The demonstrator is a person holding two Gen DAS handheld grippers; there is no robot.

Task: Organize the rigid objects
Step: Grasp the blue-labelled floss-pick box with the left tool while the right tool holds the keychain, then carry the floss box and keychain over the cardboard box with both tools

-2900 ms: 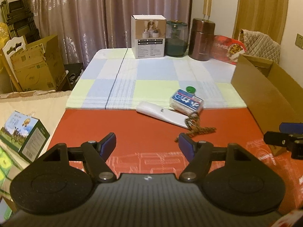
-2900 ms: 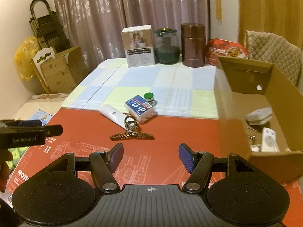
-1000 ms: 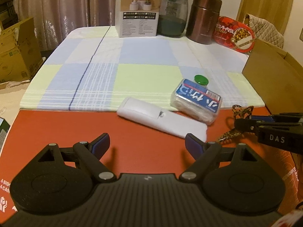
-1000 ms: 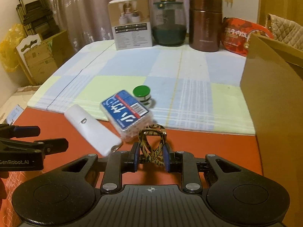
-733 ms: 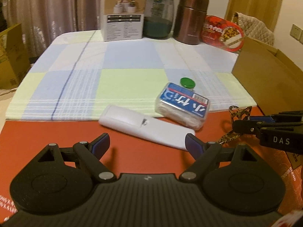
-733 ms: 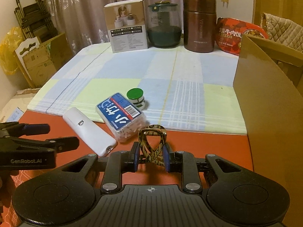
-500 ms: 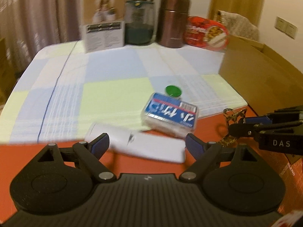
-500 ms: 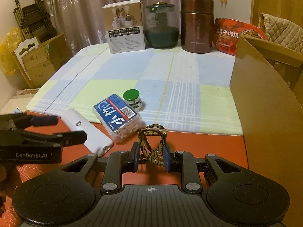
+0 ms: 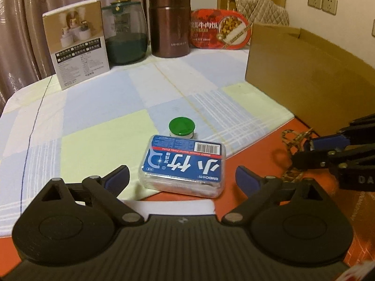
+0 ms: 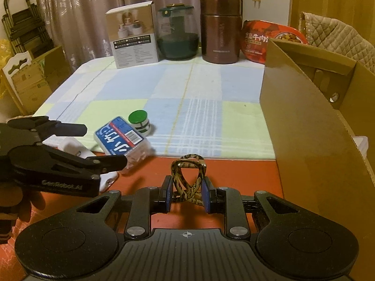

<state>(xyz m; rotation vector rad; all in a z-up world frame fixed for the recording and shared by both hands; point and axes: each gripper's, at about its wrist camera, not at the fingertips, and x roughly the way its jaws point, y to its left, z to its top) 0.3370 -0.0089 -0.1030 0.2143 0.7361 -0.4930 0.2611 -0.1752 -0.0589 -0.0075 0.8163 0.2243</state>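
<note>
Left wrist view: the left gripper has its jaws wide and opening further, with nothing pressed between the pads; the clear box with a blue label lies just ahead, in line with the gap. White characters and a barcode show on that label; the small print is too fine to read. A white remote-like bar lies under the gripper's nose, mostly hidden by it. Just behind the box stands a small green-capped jar, touching or almost touching it.

In the right wrist view, the right gripper has its jaws narrow, clamped on a patterned hair clip that stands up between the pads above the red mat. The left gripper's side reads "GenRobot.AI". To the right an open cardboard box walls off that side of the table, close beside the clip.

At the table's far edge stand a white product carton, a green-lidded glass jar, a brown canister and a red food pack with Chinese lettering.
</note>
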